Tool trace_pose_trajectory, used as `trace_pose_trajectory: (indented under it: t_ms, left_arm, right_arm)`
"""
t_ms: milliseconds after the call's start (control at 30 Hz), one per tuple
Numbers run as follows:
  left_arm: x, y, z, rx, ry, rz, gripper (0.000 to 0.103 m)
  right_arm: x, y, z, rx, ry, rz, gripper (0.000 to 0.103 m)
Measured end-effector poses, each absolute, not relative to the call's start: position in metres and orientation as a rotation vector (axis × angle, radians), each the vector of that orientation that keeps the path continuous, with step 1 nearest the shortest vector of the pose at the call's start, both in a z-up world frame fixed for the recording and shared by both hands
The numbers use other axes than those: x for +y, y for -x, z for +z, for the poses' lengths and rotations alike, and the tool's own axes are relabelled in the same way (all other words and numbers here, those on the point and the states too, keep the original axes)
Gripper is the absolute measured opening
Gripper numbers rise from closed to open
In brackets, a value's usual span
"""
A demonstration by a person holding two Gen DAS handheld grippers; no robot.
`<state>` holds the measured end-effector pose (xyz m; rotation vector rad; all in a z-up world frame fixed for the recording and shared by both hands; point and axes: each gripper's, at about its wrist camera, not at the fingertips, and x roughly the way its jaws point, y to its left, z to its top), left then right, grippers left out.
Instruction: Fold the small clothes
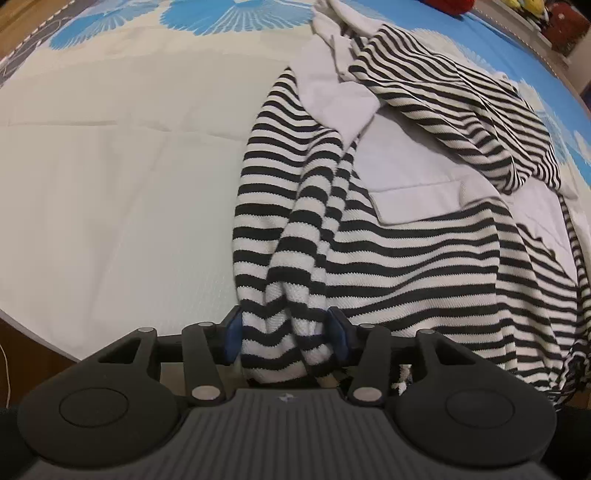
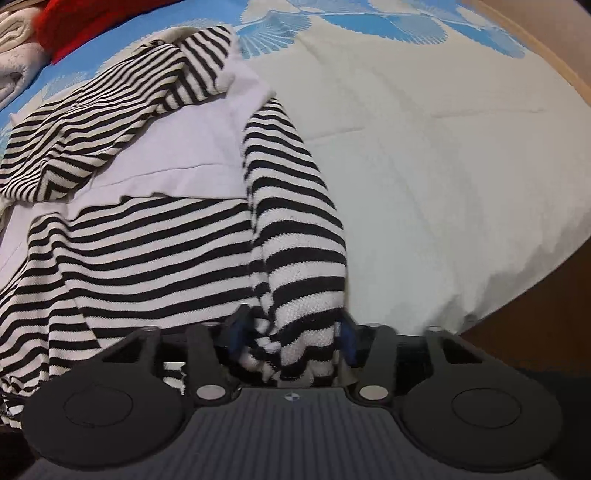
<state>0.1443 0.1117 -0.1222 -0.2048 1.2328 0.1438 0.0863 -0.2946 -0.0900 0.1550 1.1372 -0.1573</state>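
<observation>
Surface: a bed [image 1: 110, 206] with a pale sheet, blue flower print along the far edge in both views.

Top: black-and-white striped top [image 1: 424, 266] with plain white panels, lying rumpled on the bed. In the left wrist view it fills the right half; in the right wrist view [image 2: 129, 236] the left half.

White panel: a flat white patch [image 1: 410, 166] sits in the middle of the top, with what looks like a pocket flap at its lower edge.

Far part: one striped section [image 1: 454, 103] is flopped over the upper end of the white panel, pretty wrinkled.

Left gripper: the left gripper [image 1: 286, 334] is clamped on a bunched-up striped fold of the top. Blue pads [image 1: 232, 336] press in on both sides, and cloth fills the whole gap.

Right gripper: the right gripper [image 2: 291, 339] has the same deal, pinching a gathered striped fold between its blue pads [image 2: 347, 341]. The grabbed cloth runs up from the jaws as a thick roll toward the white panel.

Which bit is held: can't tell if these are sleeves or hem corners, it's just scrunched stripes.

Background: a red thing [image 2: 85, 26] and a folded whitish towel [image 2: 16, 44] sit at the far left corner in the right wrist view. The left wrist view shows a red edge [image 1: 448, 4] at the top.

Floor: brown floor [image 2: 535, 317] shows past the bed's corner.
</observation>
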Motion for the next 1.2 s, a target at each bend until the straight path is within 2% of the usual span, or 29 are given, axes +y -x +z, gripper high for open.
trace_pose_trajectory:
  t_ms: [33,67,167,233,400,567,800,1000,1200]
  left_arm:
    - [0.111,-0.144,-0.122,1.231,0.202,0.139,0.046]
    - [0.11,-0.145,-0.122,1.229,0.202,0.13,0.036]
    - [0.107,-0.144,-0.119,1.216,0.201,0.095,0.013]
    - [0.105,-0.143,-0.116,1.195,0.195,0.082,0.01]
    - [0.106,-0.139,-0.091,1.126,0.205,0.017,0.009]
    - [0.114,-0.13,-0.042,1.045,0.234,-0.079,0.009]
    - [0.138,-0.083,0.014,0.99,0.33,-0.237,0.009]
    - [0.153,-0.073,0.019,1.035,0.402,-0.311,0.009]
    - [0.174,-0.166,-0.015,1.088,0.527,-0.288,0.009]
  right_arm:
    - [-0.293,-0.087,-0.089,1.134,-0.148,-0.147,0.026]
    - [-0.291,-0.086,-0.089,1.13,-0.142,-0.139,0.02]
    - [-0.294,-0.085,-0.085,1.117,-0.153,-0.136,0.013]
    - [-0.298,-0.085,-0.082,1.098,-0.173,-0.137,0.011]
    - [-0.307,-0.08,-0.054,0.986,-0.242,-0.121,0.008]
    - [-0.322,-0.072,-0.007,0.871,-0.293,-0.05,0.007]
    - [-0.359,-0.03,0.049,0.818,-0.389,0.07,0.007]
    - [-0.378,0.003,0.084,0.809,-0.452,0.153,0.007]
    - [-0.368,-0.076,0.066,0.87,-0.443,0.141,0.007]
